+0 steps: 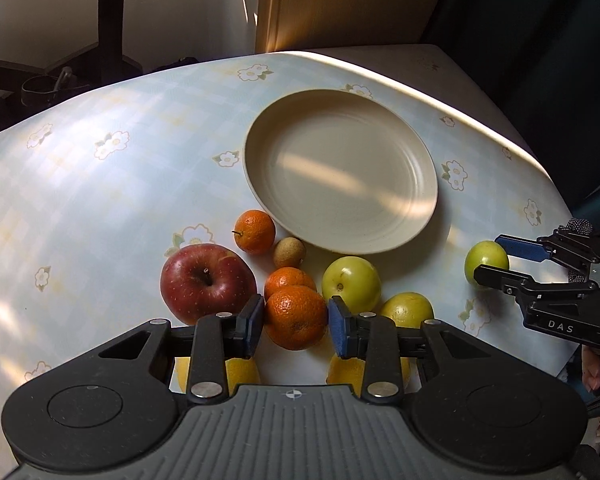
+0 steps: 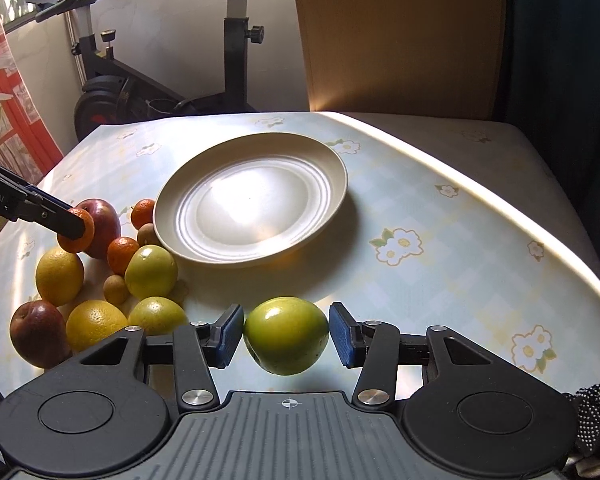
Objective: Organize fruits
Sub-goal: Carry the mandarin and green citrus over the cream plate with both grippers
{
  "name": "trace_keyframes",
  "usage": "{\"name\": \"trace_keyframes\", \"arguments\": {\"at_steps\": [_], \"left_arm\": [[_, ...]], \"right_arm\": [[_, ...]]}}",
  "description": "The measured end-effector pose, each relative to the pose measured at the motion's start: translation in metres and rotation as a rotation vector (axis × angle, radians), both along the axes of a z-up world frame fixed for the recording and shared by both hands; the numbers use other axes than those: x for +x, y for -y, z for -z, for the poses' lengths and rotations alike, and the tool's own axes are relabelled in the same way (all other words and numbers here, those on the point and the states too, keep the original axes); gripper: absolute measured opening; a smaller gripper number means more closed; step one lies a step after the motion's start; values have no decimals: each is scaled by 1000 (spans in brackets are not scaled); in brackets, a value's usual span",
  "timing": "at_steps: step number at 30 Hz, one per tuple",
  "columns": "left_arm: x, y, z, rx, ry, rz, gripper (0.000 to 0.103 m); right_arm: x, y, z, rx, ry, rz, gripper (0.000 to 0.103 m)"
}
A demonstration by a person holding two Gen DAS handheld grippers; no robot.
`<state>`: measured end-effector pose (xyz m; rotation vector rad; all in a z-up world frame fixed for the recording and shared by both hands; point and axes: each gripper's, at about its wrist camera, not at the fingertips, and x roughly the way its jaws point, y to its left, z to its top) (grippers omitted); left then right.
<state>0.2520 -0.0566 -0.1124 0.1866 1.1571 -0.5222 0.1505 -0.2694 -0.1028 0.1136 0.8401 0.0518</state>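
Black hand-held tools with blue pads

The left tool (image 1: pixel 296 322) and right tool (image 2: pixel 286 338) had black linkage arms, silver rivets, blue ribbed pads (image 2: pixel 343 334) and ribbed grey bases; the right bore white "DAS" lettering.

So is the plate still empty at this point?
Empty: the plate shows only its bare ringed surface; every fruit sits on the tablecloth or in a gripper.

right tool (image 2: pixel 286 336) pinches a green apple (image 2: pixel 286 334) above the tablecloth (image 2: pixel 440 216) — cream plate (image 2: pixel 332 164) beyond.
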Motion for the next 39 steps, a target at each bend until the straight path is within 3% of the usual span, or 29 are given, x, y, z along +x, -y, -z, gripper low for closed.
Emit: {"name": "trace_keyframes", "arguments": {"at_steps": [10,20,31,39], "left_arm": [[21,3,-17,-53,33,-42,37],[38,3,-12,-92,27,-76,37],[62,7,-6,-108,36,-131,37],[93,31,8,-77,16,-125,37]], "right_arm": [[11,-2,10,-25,-28,-25,42],[22,-5,-12,-82,41,-65,42],[77,-14,-23,-192,90,-175,42],[131,-10,-10,-142,37,-164,42]]}}
